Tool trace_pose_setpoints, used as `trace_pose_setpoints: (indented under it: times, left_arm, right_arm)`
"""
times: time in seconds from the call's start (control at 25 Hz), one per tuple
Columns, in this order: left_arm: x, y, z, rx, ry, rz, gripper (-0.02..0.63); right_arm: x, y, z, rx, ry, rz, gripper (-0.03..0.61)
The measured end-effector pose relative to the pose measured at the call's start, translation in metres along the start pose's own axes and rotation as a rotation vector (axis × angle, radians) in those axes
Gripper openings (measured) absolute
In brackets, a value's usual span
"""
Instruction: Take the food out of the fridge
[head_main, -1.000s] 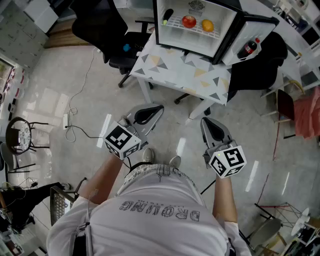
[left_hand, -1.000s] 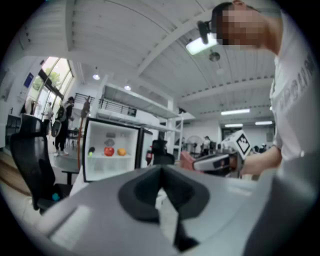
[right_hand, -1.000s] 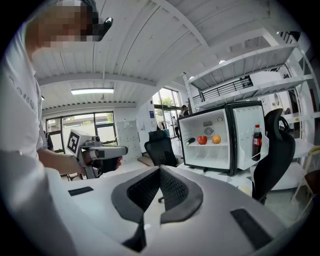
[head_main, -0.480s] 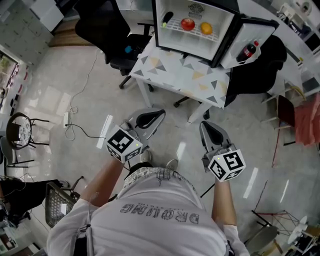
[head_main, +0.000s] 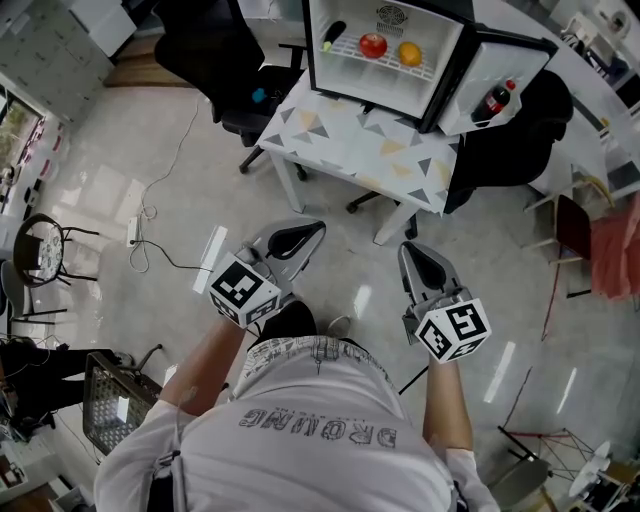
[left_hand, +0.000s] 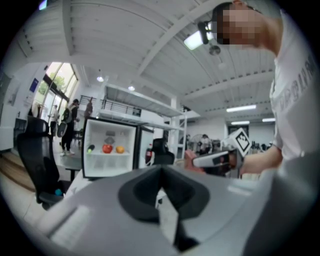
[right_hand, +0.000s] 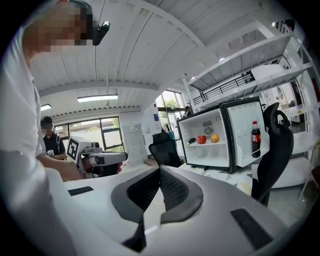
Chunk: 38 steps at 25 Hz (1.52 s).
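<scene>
In the fridge (head_main: 445, 40) sit red fruit (head_main: 373, 44), orange fruit (head_main: 409, 53); left hand-held gripper (head_main: 315, 228), right hand-held gripper (head_main: 408, 248) clenched.

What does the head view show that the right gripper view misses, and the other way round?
Only the head view: the white cable on the floor and a wire stool at the left edge.
Only the right gripper view: a ceiling light, windows and a bystander in a cap.
Both: the open fridge with a red fruit and an orange on its shelf, a cola bottle in its door, and the left gripper.
</scene>
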<state>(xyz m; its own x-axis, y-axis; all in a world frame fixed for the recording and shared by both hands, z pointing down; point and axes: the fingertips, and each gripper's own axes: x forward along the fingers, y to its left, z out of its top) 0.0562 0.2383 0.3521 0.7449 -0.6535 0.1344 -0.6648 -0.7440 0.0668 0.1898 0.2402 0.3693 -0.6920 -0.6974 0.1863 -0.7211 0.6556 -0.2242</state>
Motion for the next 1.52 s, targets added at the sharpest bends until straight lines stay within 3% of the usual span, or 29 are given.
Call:
trace_pose_setpoints:
  times: [0.36,0.64,1.52]
  left_arm:
    - [0.015,0.015,-0.001,-0.005,0.004,0.008,0.005]
    - [0.033,0.050,-0.005,-0.016,0.007,0.000,0.004]
    - [0.102,0.260,0.010,-0.056,0.007,-0.069,0.005]
  right_arm:
    - [0.008,-0.024,-0.004,0.011,0.022,-0.018,0.000]
    - [0.038,-0.045,-0.007,0.026,0.043,-0.036,0.000]
    - [0.244,-0.105,0.046,0.037,0.070,-0.082,0.000]
